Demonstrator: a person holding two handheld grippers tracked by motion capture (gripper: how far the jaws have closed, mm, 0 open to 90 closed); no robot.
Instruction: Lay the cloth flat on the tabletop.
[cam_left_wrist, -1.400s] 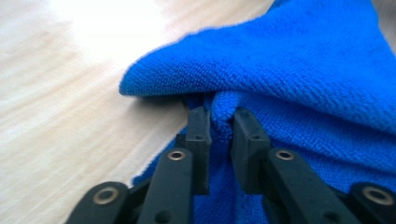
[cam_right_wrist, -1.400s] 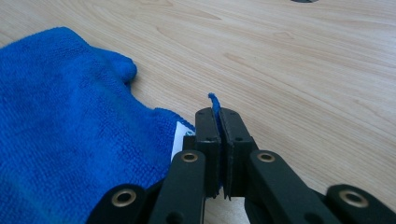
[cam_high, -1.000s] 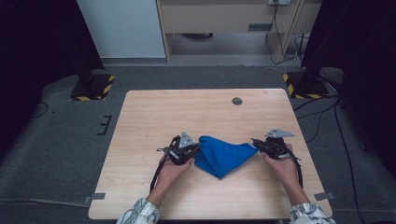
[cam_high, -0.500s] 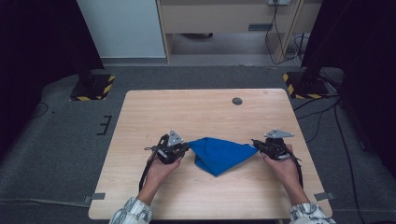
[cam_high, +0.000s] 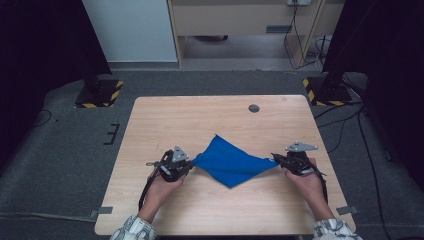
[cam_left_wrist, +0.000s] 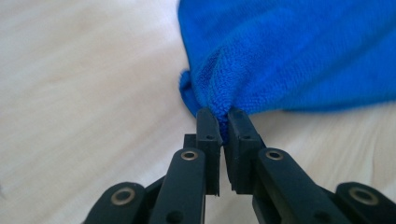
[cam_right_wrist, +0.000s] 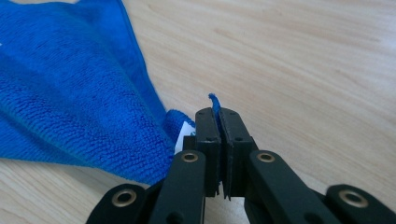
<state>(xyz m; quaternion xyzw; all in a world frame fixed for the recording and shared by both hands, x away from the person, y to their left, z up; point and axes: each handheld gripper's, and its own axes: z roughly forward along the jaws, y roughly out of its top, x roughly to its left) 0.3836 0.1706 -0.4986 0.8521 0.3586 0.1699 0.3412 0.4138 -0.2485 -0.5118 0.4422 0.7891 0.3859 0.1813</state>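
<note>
A: Where is the blue terry-weave microfibre cloth (cam_high: 230, 162) now?

B: On the near half of the pale wooden surface (cam_high: 210, 120), stretched between the two hands. The left tool (cam_high: 186, 167) pinches its left corner, the right tool (cam_high: 278, 161) its right corner.

A: Are both grips firm?

B: In the left gripper view the black jaws are clamped on a bunched fold of cloth (cam_left_wrist: 280, 51), pile pressed between the pads. In the right gripper view the jaws are shut tight on a thin sliver of hem, a blue tip poking up past them, with a white label tucked just beside (that bite looks slimmer).

A: What has just changed?

B: A second ago the left tool sat close in against the cloth and the fabric lay bunched in a deep, short shape. Now the left hand (cam_high: 162, 187) is further out to the left, while the right hand (cam_high: 307, 182) is where it was. The cloth is drawn wider and flatter, its far corner pointing toward the small dark round disc (cam_high: 254, 108) at the far edge.

A: Meaning?

B: I judge the spreading is well along; a little more outward pull should take out the remaining slack, though the thin right-hand bite might slip.
</note>
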